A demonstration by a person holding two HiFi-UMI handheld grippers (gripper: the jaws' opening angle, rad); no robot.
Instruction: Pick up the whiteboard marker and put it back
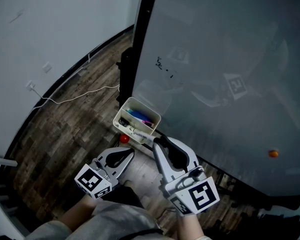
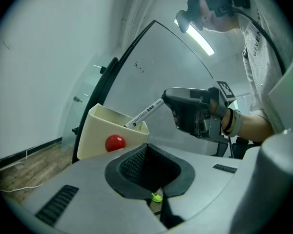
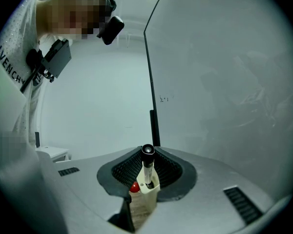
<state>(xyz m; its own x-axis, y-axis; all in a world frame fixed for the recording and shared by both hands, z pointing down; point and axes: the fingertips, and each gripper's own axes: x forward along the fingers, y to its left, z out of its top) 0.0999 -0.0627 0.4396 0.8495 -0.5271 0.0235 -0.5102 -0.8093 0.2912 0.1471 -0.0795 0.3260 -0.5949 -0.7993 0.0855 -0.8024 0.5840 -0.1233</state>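
White marker (image 1: 141, 134) is clamped near one end by the right gripper (image 1: 156, 140). Its black end is seated back between the pads and the barrel sticks out past the fingertips. Long axis is lined up with the jaws, so the marker points straight ahead of the gripper, sloping down toward the cream tray (image 1: 122, 109) hung on the whiteboard (image 1: 225, 59). Far end is over the tray's near rim and looks dipped just inside, beside the coloured pens (image 1: 140, 116) kept there; contact with the tray floor cannot be confirmed. Key relation for the coming move: the tray lies directly along the marker axis, dead ahead of the fingers, with nothing between. Placement is judged almost done, so only a short push along that axis and then a release should be needed. With the barrel tilted and little of it inside, tipping back out over the rim is the likely risk if it is let go too early. Left gripper (image 1: 131, 155) is held low beside the right one, jaws closed together on nothing. It is near the tray front but not needed. Red ball (image 1: 124, 139) sits on the tray front, near the marker's far end and apparently clear of the path.
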